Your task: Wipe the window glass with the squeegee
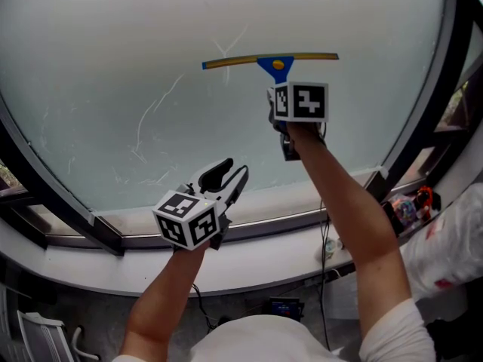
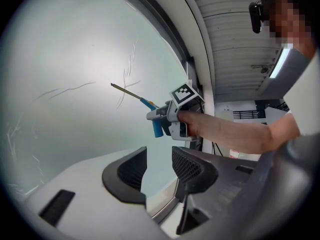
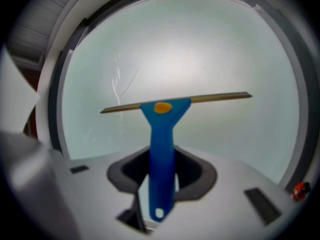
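The right gripper (image 3: 162,173) is clenched on the blue handle (image 3: 161,149) of the squeegee (image 1: 270,59). The handle stands between the jaws and points away from the gripper, up toward the window glass (image 1: 98,89). The blade (image 3: 210,98) crosses the handle's far end at a right angle. Its long axis runs nearly level across the upper middle of the pane, with the left end a little lower in the head view. It appears to lie against the glass (no view settles whether the edge actually touches). The left gripper (image 2: 159,166) has its jaws apart with only glass and frame showing between them. It hangs low, just above the sill (image 1: 264,251), well below and to the left of the squeegee, and takes no part in the hold. Thin curved streaks (image 1: 155,115) mark the pane to the left of the blade and below it. The relation that matters is that the handle runs from the blade back down to the raised right arm. The likely stroke is therefore a pull along the handle's line, downward across the blade's long axis. Most of the pane below the blade looks yet to be covered.
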`<state>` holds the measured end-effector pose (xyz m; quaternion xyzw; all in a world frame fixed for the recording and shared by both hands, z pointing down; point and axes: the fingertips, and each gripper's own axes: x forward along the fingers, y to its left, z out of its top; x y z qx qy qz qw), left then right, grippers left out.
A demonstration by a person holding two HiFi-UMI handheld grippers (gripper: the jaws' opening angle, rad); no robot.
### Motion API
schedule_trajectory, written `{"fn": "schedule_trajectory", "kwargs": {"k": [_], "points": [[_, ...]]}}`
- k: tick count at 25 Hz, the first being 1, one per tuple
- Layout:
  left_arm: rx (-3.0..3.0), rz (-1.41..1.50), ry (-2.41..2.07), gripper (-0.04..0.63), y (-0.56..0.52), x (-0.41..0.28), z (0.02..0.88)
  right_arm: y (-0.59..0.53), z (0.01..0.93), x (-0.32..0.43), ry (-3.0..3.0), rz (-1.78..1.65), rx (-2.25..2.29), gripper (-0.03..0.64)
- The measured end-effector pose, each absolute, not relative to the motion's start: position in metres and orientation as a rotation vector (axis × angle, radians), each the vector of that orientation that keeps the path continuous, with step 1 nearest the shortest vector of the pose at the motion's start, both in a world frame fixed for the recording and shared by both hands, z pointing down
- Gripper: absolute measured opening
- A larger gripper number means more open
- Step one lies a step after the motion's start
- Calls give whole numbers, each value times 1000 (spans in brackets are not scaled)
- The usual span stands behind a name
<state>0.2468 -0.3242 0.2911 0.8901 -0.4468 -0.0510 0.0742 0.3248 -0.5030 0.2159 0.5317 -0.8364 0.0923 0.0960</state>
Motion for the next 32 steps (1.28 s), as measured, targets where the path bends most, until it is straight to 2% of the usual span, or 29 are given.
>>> {"fn": "schedule_trajectory", "kwargs": {"k": [32], "points": [[2574,-79,-1311,178,-318,253,352,-497,333,333,-2379,474,1515,150]]}}
